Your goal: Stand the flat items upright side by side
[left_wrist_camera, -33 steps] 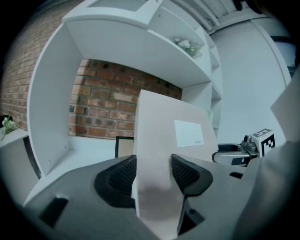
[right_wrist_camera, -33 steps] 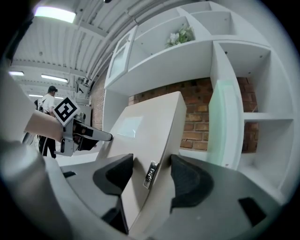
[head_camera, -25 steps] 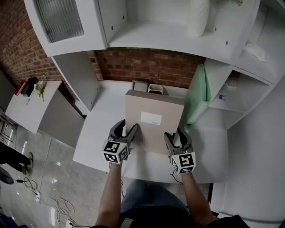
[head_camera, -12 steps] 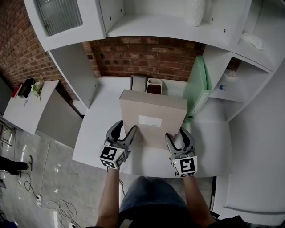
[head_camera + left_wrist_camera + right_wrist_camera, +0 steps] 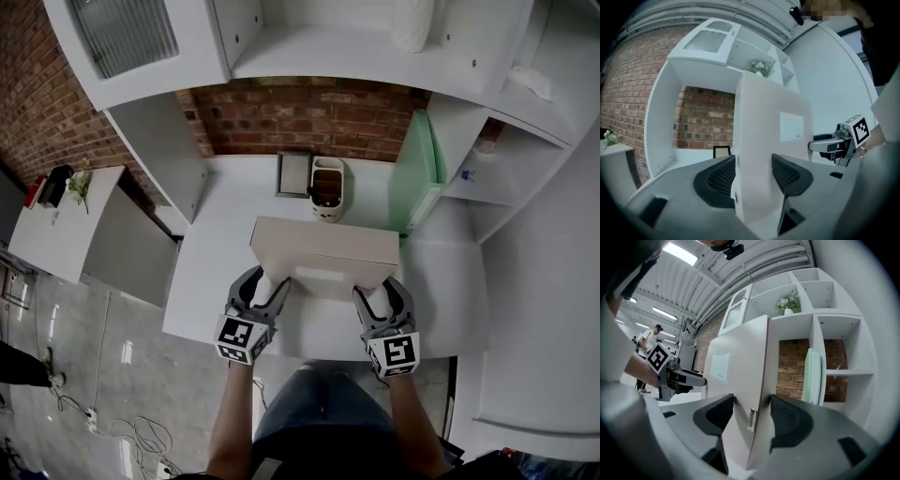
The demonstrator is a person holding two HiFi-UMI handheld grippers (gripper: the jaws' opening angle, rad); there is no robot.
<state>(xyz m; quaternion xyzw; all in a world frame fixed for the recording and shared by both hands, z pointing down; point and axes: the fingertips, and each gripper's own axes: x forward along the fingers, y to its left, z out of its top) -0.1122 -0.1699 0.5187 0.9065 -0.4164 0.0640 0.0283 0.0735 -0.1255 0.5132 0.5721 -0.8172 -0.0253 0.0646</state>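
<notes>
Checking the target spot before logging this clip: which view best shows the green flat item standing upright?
The head view: the green item shows nearly whole, upright at the desk's right end. The right gripper view shows only its narrow front edge past the beige box. The left gripper view does not show it.

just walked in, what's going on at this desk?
A person holds a flat beige box by its near edge, with the left gripper and the right gripper each clamped on one end. The box is steeply tilted over the white desk. A green flat item stands upright against the shelf wall at right.
</notes>
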